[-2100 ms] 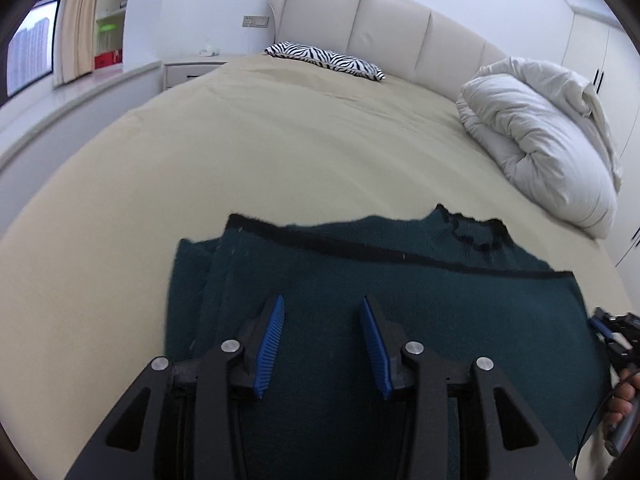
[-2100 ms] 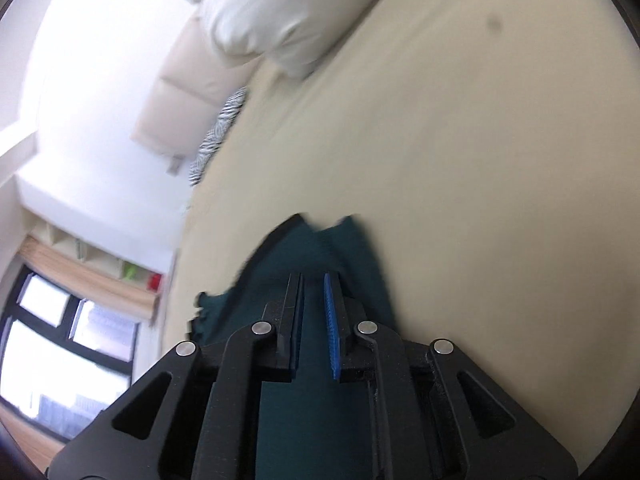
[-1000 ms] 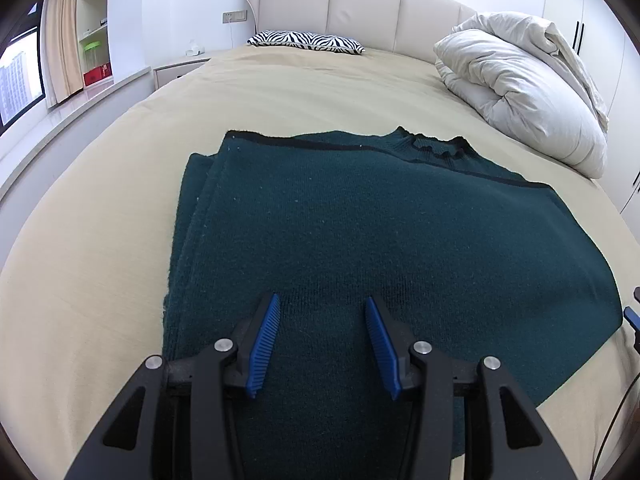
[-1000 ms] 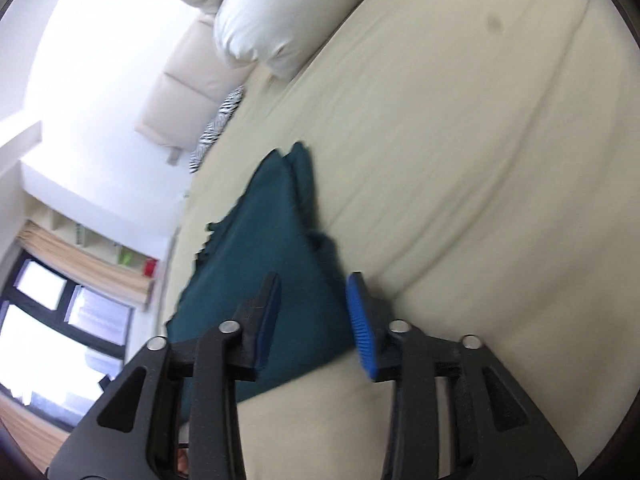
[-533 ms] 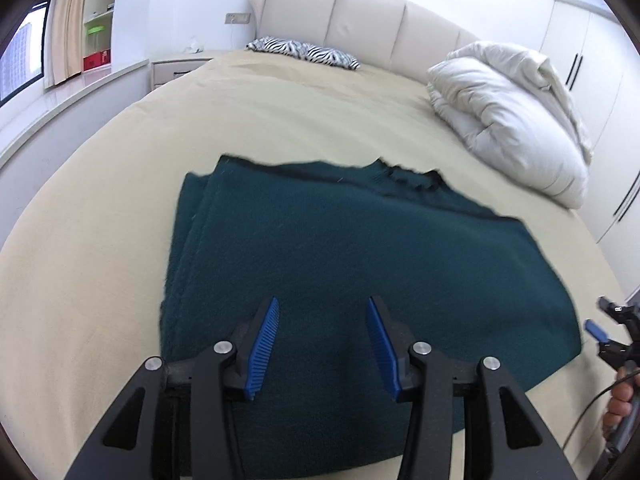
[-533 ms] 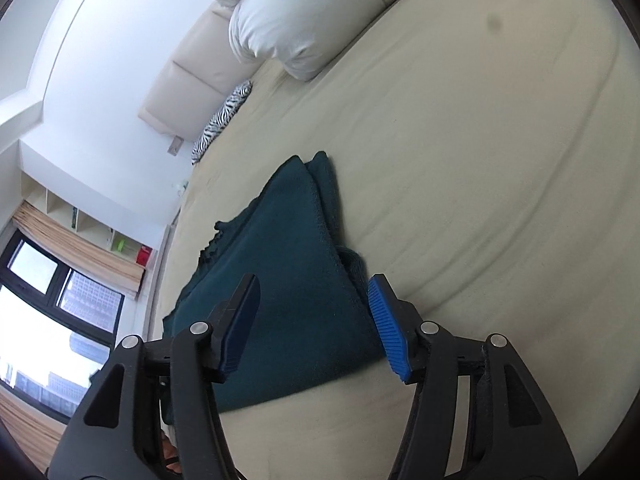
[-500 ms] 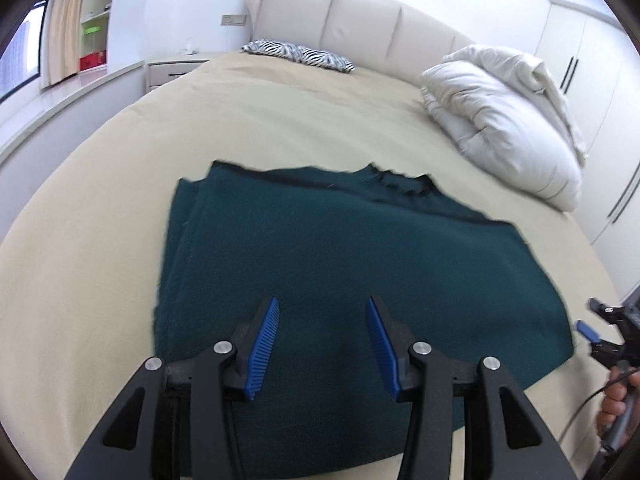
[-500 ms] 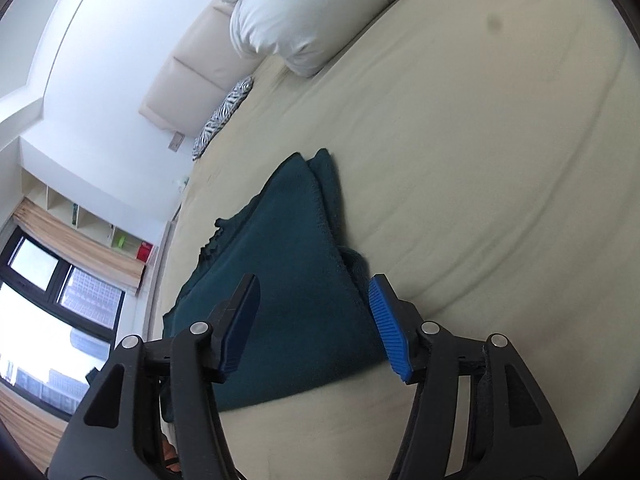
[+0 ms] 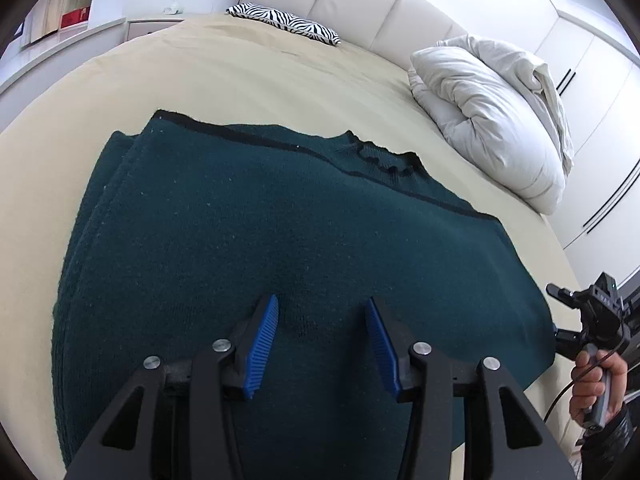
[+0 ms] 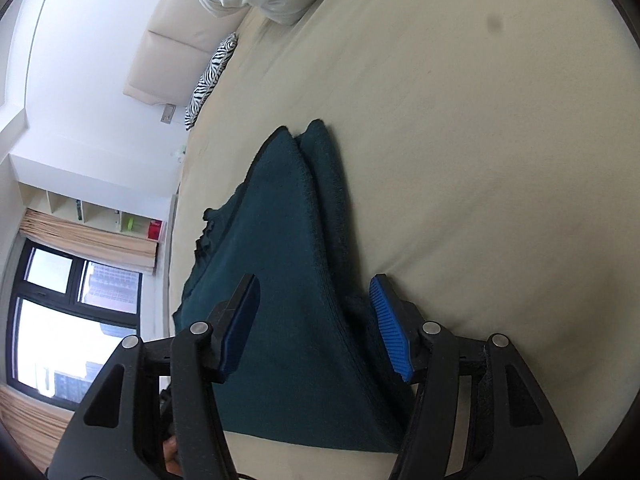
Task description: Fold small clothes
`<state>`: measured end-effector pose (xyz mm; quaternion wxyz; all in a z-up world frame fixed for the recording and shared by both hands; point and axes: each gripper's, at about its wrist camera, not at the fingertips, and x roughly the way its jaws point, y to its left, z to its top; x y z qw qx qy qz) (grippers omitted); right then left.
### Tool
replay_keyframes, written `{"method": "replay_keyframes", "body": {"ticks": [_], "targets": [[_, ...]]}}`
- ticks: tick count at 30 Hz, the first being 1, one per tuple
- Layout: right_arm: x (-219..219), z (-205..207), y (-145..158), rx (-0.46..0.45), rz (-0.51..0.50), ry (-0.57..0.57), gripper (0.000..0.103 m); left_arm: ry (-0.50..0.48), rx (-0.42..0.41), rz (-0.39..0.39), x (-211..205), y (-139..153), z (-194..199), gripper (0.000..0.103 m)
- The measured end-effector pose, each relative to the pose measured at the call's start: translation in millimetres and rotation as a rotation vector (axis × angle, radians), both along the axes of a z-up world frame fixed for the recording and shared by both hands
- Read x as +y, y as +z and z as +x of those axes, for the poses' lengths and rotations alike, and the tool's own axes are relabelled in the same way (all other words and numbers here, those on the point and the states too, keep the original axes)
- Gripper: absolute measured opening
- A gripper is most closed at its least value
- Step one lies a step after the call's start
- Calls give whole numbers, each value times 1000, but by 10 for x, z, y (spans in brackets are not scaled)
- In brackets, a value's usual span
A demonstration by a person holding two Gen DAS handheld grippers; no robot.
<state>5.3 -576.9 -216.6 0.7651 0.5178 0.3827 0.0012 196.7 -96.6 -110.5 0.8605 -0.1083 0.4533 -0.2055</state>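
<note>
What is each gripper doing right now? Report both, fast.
Left gripper: open, holding nothing, above the green sweater.
Right gripper: open, jaws just widened, sweater edge between them but not pinched.

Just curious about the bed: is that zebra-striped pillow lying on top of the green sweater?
No, the zebra-striped pillow lies far up by the headboard, well apart from the green sweater.

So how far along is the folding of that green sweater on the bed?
Partly done. The dark green sweater lies flat on the bed, one side already folded in, with doubled layers at that edge. Nothing is in hand: the left gripper and right gripper hover over it, jaws open. Probably another fold remains.
</note>
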Motion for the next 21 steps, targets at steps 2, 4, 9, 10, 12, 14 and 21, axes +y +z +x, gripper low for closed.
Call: {"method": "replay_keyframes", "body": {"ticks": [2,4,9,10,12,14,21], "targets": [[52,70,-15,-5,42,29,56,-14,0,25,-19,-5,-13,49],[111,134,-36,3,58,47,54,-16,6,17,-5,-15,-11,49],[112,211,-162,32,101,23,39,-17,23,-25,61,-62,29,49],[103,210,-188,41,111,16,31,-18,25,-28,62,-66,35,49],[114,188,-209,50,102,12,22,-17,28,-31,72,-76,46,49],[143,170,-203,41,86,11,19,-18,28,-33,68,-84,55,49],[246,241,-157,61,-7,-4,15,-18,27,-41,82,-94,47,48]]}}
